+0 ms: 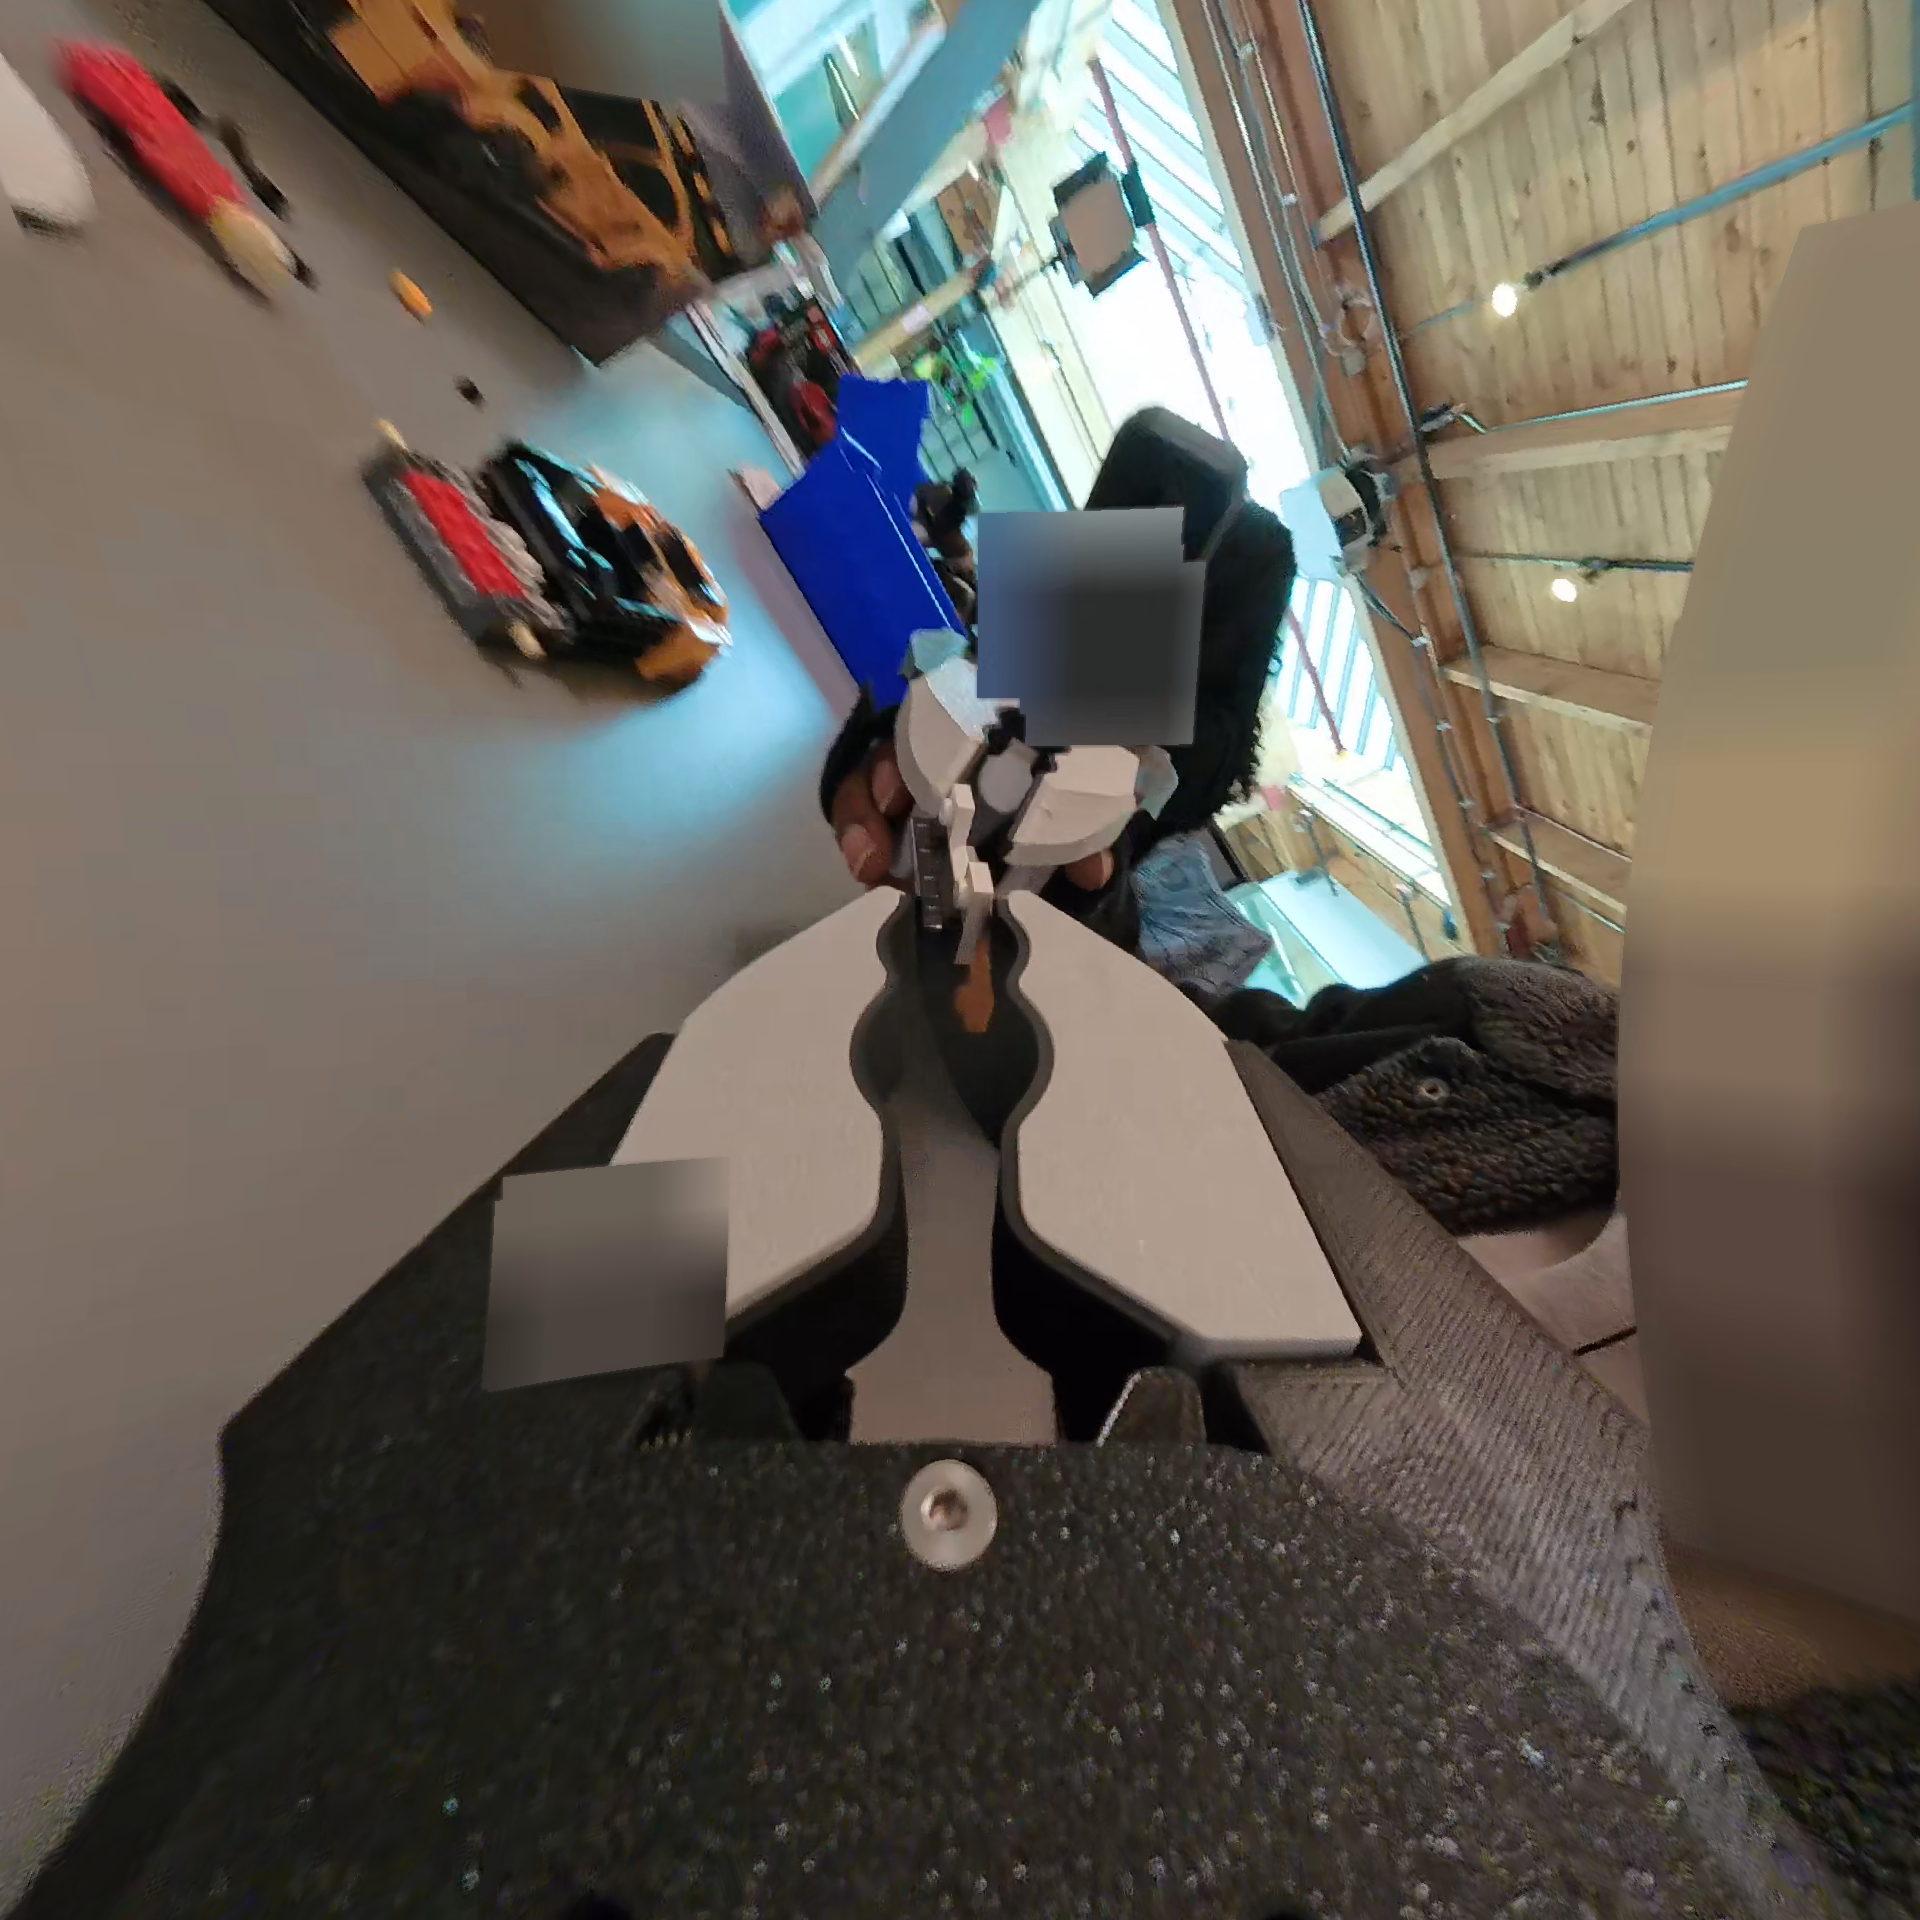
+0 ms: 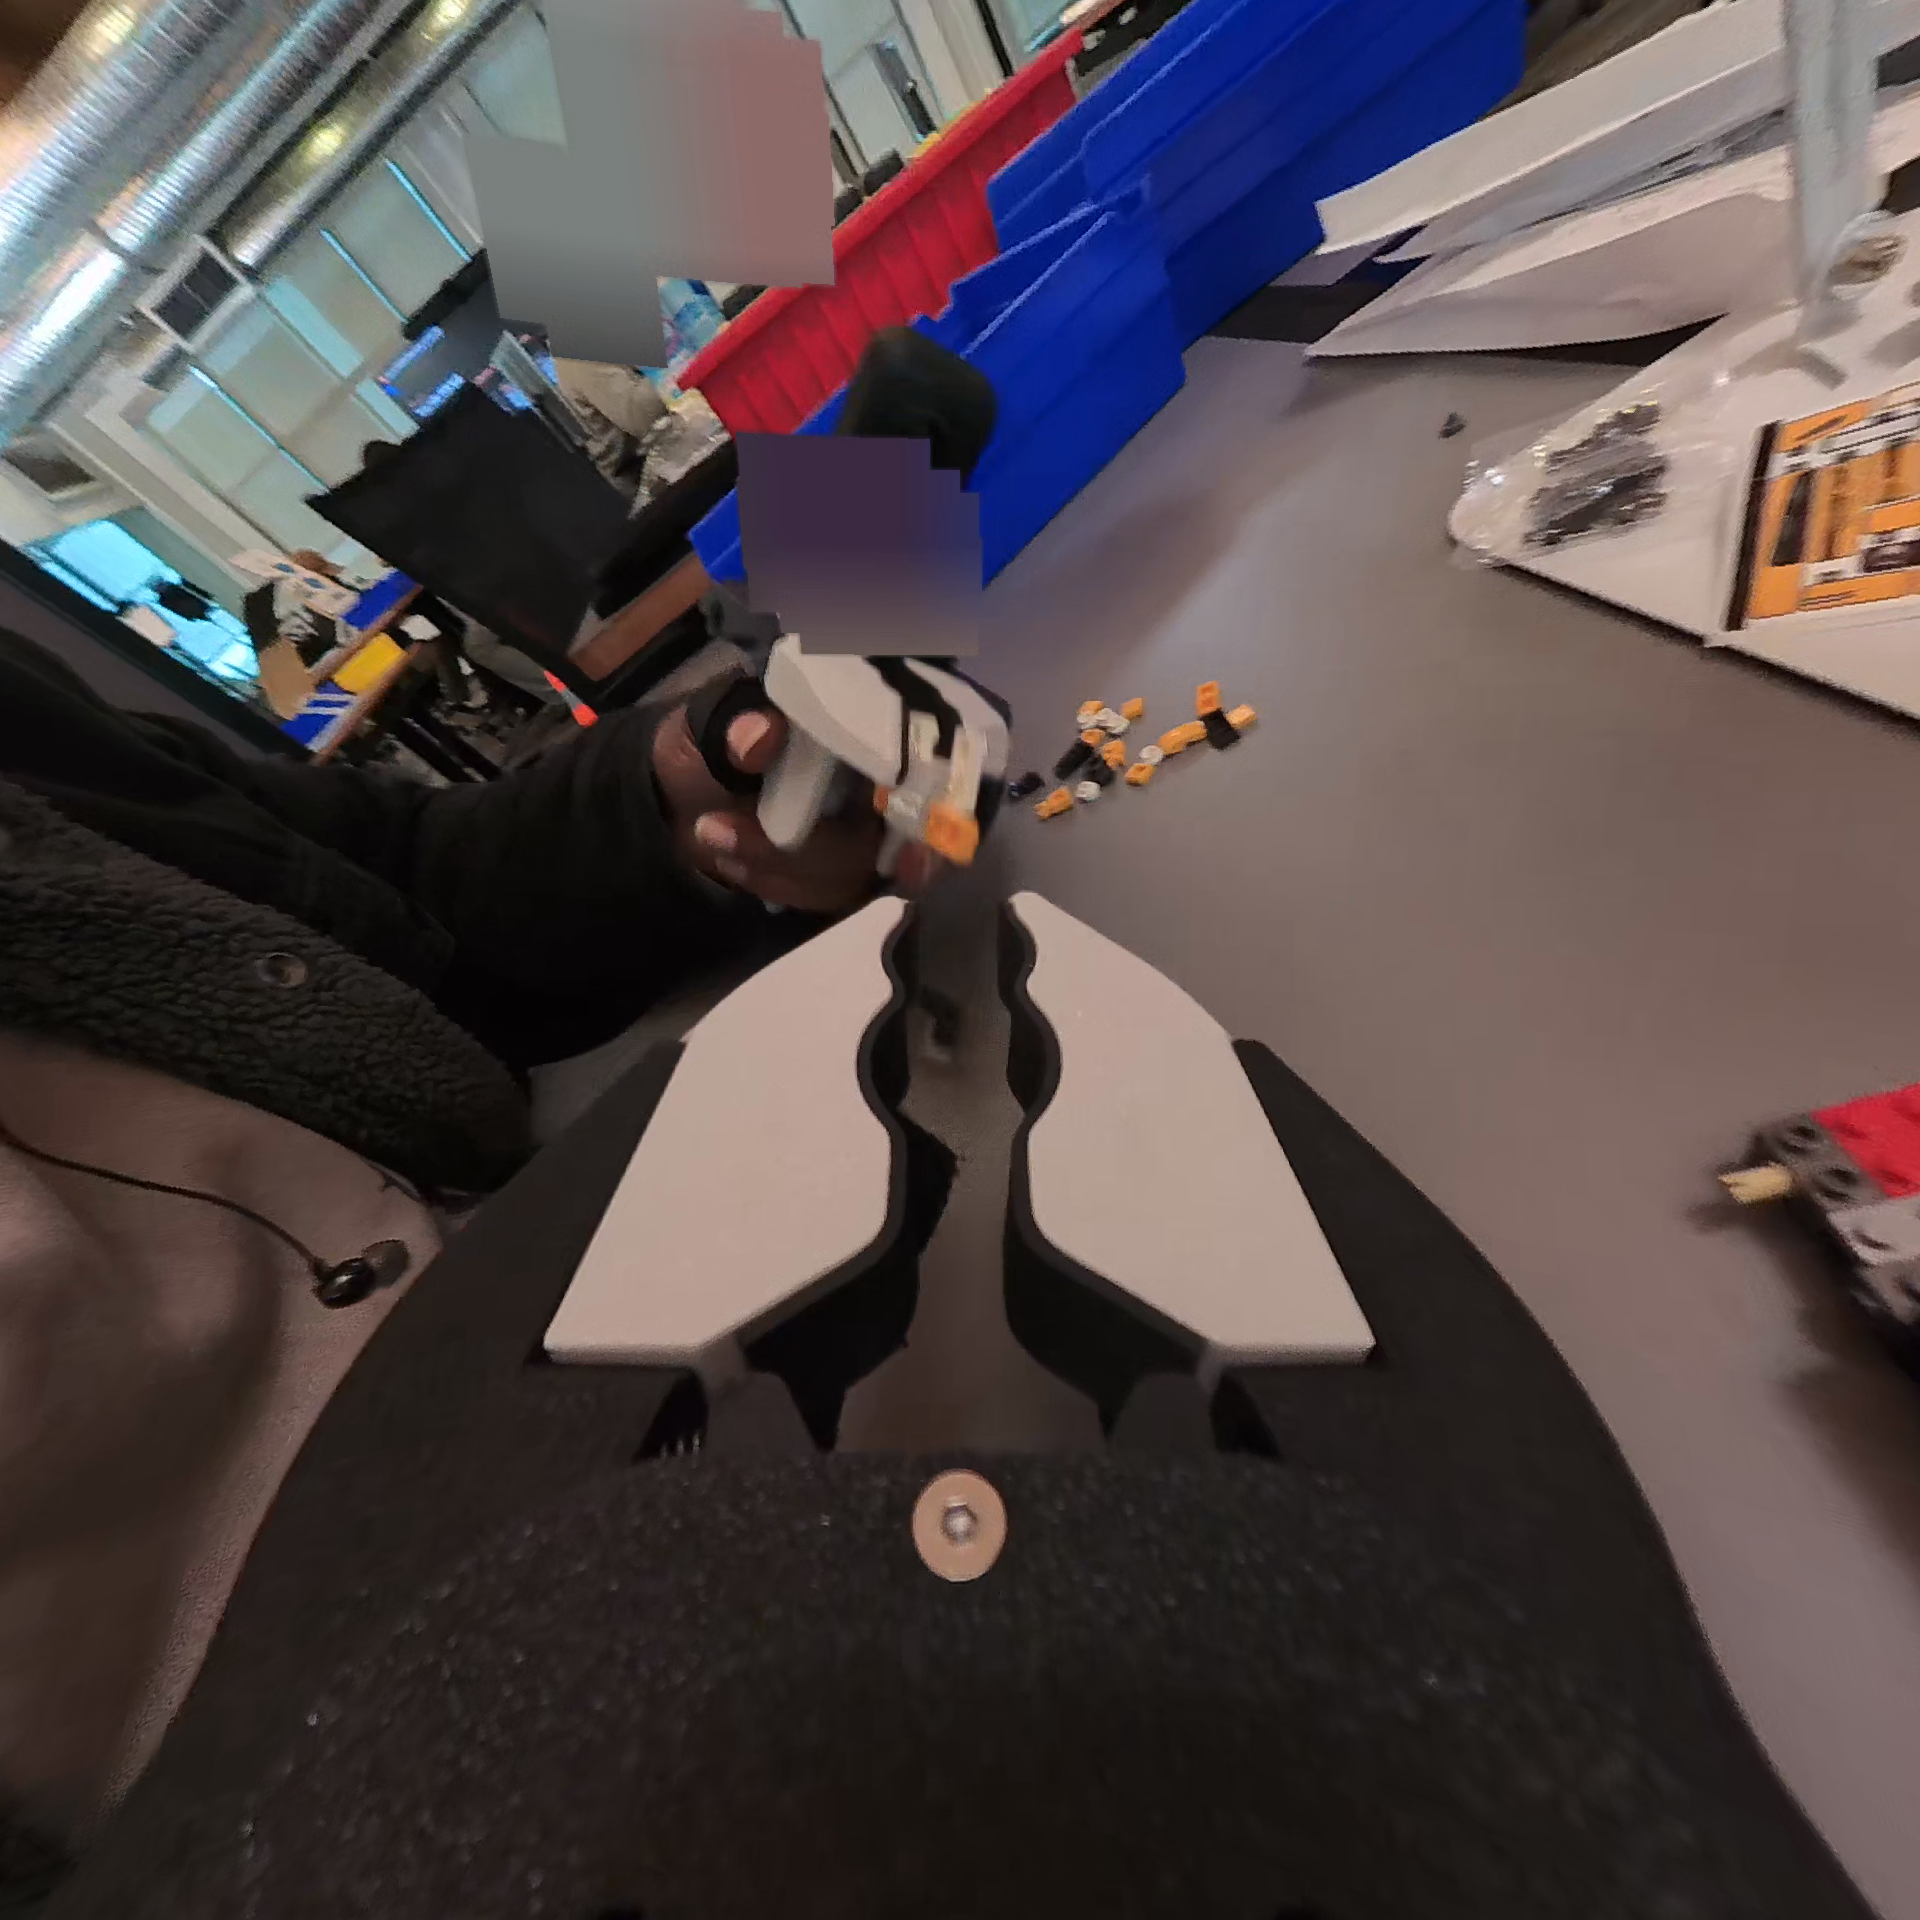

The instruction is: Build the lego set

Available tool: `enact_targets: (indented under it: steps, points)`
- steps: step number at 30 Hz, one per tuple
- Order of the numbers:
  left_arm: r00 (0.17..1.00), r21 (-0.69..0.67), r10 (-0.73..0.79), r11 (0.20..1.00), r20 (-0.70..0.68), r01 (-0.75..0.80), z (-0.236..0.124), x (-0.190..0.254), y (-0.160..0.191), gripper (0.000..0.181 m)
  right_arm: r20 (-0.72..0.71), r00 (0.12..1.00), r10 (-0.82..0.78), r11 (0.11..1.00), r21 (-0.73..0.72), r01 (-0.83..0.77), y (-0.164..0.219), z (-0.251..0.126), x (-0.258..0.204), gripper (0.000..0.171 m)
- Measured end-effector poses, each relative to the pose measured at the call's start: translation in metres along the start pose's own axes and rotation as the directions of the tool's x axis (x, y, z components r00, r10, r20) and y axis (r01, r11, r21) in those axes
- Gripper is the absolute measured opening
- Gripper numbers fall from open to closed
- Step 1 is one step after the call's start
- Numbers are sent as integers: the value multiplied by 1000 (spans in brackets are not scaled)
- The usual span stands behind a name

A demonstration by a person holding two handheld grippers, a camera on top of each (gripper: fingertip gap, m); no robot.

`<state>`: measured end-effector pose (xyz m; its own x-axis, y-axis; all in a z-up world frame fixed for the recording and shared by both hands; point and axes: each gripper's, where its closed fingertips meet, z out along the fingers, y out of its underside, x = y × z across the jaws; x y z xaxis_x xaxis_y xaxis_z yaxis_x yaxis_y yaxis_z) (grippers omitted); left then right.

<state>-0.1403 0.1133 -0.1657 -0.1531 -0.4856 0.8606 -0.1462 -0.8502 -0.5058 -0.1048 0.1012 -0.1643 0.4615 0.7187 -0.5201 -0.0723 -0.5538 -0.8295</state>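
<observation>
left tongs point(image 1: 951, 920): pinching small lego piece point(image 1: 975, 992)
right tongs point(image 2: 956, 904): slightly spread, empty
loose bricks point(image 2: 1138, 743): on table point(image 2: 1455, 883)

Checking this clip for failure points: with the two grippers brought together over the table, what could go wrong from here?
1. The left gripper pinches the small orange-and-white assembly only at its fingertips, in mid-air. A push from the right gripper could twist it loose.
2. A dropped part might land among the loose pieces on the table and be hard to single out.
</observation>
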Motion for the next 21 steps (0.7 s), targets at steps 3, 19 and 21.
enact_targets:
  steps: [3,19,21]
  points:
    - [998,47,27,998,61,-30,-20,-7,-21,12,-63,996,-62,995,-87,56,12,5,10,13]
    - [987,-269,-156,953,-34,141,-2,-2,40,12,106,990,97,968,-240,-70,45,31,-20,15]
    - [990,-292,-139,948,-29,124,-1,-2,44,12,131,979,157,956,-269,-117,49,29,-22,13]
